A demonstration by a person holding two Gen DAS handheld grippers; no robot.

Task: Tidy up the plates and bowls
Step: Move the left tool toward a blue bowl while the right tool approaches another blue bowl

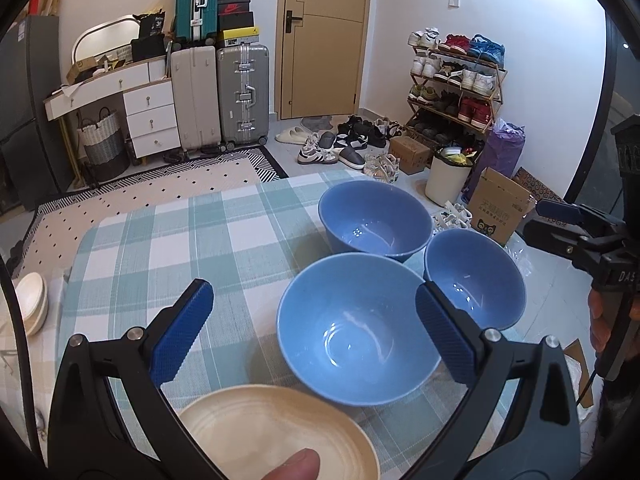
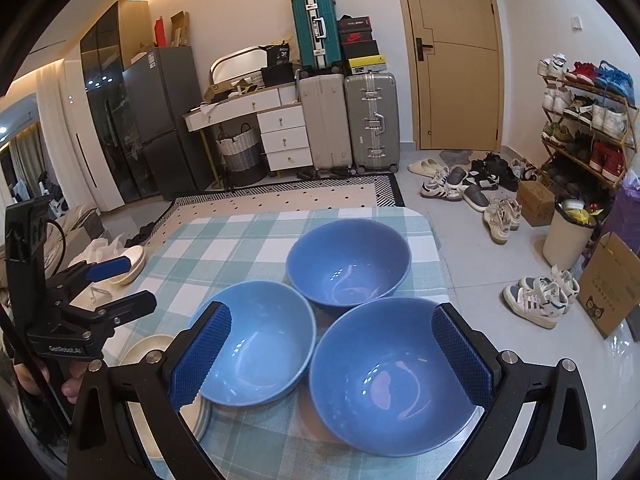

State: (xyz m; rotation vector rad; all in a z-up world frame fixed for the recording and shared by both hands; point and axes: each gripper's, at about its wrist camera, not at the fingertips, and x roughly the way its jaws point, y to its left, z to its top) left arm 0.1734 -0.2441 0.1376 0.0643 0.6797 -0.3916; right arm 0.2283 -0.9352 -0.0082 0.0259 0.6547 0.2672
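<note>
Three blue bowls stand close together on the checked tablecloth: a near-left one, a far one and a near-right one. A cream plate lies at the table's near left. My left gripper is open above the near-left bowl and the plate, holding nothing. My right gripper is open above the two near bowls, holding nothing. Each gripper shows at the edge of the other's view, the right one and the left one.
Cream bowls sit off the table's left side. Beyond the table are a patterned rug, suitcases, a white drawer unit, a shoe rack, loose shoes, a white bin and cardboard boxes.
</note>
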